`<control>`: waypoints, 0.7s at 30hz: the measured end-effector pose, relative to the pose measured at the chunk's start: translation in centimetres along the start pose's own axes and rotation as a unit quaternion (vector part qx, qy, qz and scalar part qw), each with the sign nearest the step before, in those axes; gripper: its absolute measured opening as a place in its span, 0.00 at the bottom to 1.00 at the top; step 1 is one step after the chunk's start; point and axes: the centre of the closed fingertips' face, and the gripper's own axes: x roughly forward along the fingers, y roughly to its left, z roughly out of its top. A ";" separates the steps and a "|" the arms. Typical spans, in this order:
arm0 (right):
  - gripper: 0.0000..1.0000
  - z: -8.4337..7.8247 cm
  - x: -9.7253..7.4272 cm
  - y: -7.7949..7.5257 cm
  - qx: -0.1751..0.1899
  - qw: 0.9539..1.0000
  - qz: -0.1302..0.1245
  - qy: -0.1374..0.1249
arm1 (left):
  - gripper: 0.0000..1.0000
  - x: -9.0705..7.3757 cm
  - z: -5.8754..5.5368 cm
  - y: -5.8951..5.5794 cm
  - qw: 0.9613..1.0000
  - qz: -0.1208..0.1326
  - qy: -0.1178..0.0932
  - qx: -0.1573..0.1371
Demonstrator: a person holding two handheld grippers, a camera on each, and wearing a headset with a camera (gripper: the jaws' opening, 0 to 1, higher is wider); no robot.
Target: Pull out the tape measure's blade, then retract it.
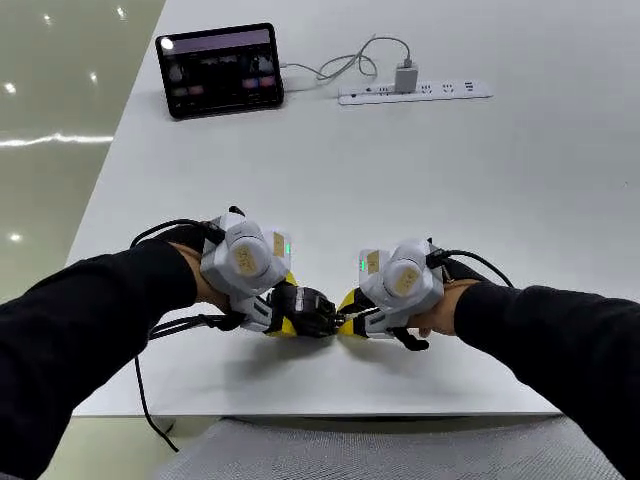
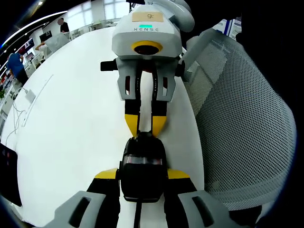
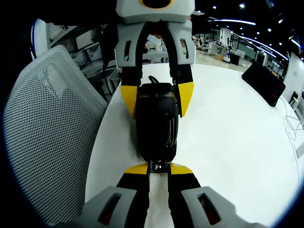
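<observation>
Low at the centre of the head view, the left gripper (image 2: 142, 174) clamped the black tape measure (image 1: 308, 312) across its case, while the right gripper (image 3: 158, 169), facing it nose to nose along the case's long axis, pinched narrowly on the blade hook (image 3: 159, 164) at its end.

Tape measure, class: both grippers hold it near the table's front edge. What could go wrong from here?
1. The right gripper pinches only the narrow end of the tape measure; that small hold may slip once pulling starts.
2. The left gripper clamps the case with just its yellow tips, so the case might twist.
3. The work sits close to the edge of the table; a dropped case could fall off.
</observation>
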 end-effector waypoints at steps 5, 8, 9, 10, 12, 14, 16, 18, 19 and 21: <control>0.08 -0.6 -0.5 0.0 -0.014 1.000 -0.002 0.000 | 0.31 0.0 0.0 0.1 1.000 -0.003 -0.008 -0.005; 0.09 -1.1 -1.0 -0.2 0.001 1.000 -0.003 -0.002 | 0.31 0.0 0.1 0.0 1.000 0.003 -0.014 -0.008; 0.09 -1.1 -1.0 -0.3 -0.014 1.000 -0.007 -0.005 | 0.31 0.0 0.1 0.1 1.000 0.006 -0.015 -0.014; 0.10 -1.0 -0.9 -0.2 -0.016 1.000 -0.006 -0.006 | 0.31 0.0 0.1 0.1 1.000 0.006 -0.016 -0.014; 0.11 -0.9 -0.8 -0.2 -0.033 0.999 -0.014 -0.003 | 0.31 0.0 0.1 0.1 1.000 0.006 -0.016 -0.016; 0.12 -0.8 -0.8 -0.2 -0.034 0.999 -0.013 -0.006 | 0.31 0.1 0.1 0.1 1.000 0.006 -0.013 -0.015; 0.12 -0.9 -0.8 -0.3 -0.018 1.000 -0.010 -0.003 | 0.31 0.1 0.1 0.1 1.000 0.006 -0.012 -0.015; 0.13 -0.7 -0.8 -0.3 -0.023 1.000 -0.010 -0.003 | 0.31 0.1 0.1 0.1 1.000 0.006 -0.011 -0.014; 0.13 -0.4 -0.7 -0.2 -0.022 1.000 -0.008 -0.005 | 0.31 0.1 0.0 0.1 1.000 0.006 -0.011 -0.014; 0.14 -0.1 -0.5 -0.3 -0.022 1.000 -0.011 -0.008 | 0.31 0.1 0.0 0.1 1.000 0.005 -0.011 -0.015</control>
